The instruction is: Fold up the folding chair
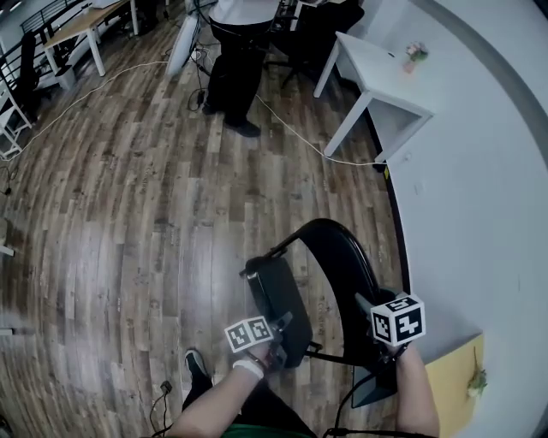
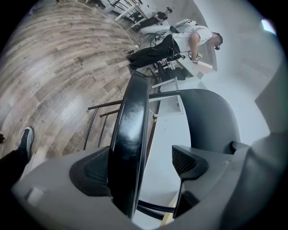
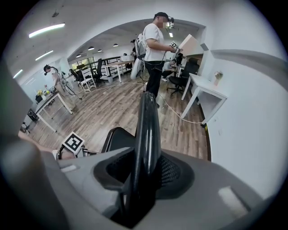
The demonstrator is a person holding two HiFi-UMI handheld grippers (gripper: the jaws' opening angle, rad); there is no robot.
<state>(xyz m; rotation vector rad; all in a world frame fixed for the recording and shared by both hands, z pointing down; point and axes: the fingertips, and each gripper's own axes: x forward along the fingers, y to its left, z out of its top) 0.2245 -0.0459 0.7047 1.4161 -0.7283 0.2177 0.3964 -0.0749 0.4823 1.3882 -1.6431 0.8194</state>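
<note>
Wood floor (image 3: pixel 117 108), chair (image 3: pixel 147 121) within right gripper (image 3: pixel 144 173)

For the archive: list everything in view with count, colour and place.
folding chair: one, black, beside the white wall.
floor: one, brown wood planks, underneath everything.
table: one, white, against the wall.
small plant: one, pinkish, on the table.
cable: count unclear, white, along the floor.
desk: one, wood top, far left.
board: one, yellow, by the wall.
other people: at least two, one in a white shirt, beyond the chair.
left gripper: one, grey, open around the chair's seat.
right gripper: one, grey, shut on the chair's backrest.
</note>
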